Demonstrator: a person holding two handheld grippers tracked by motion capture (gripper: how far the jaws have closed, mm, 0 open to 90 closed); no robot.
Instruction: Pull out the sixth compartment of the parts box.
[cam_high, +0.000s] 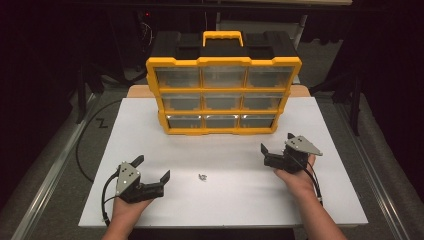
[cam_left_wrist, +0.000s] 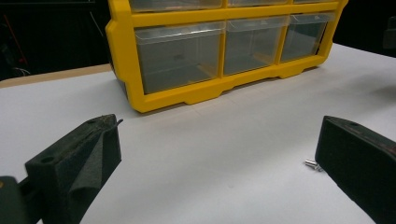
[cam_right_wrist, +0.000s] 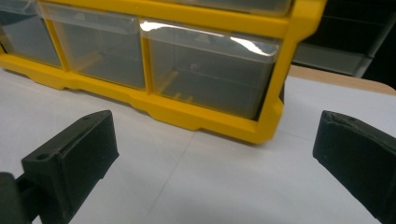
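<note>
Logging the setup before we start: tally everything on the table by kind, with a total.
Yellow drawer organizer: 1
Clear drawers in it: 9
Small metal screw: 1
Handheld grippers, jaws open: 2, left gripper and right gripper
Total: 13

Overhead; both gripper views low toward organizer (cam_high: 223, 95)

Across the frame's middle, the white table (cam_high: 225, 150) lies bare for your passes. Only a small screw (cam_high: 202, 177) sits lower centre. The yellow drawer cabinet (cam_high: 223, 95) blocks the upper centre.
</note>
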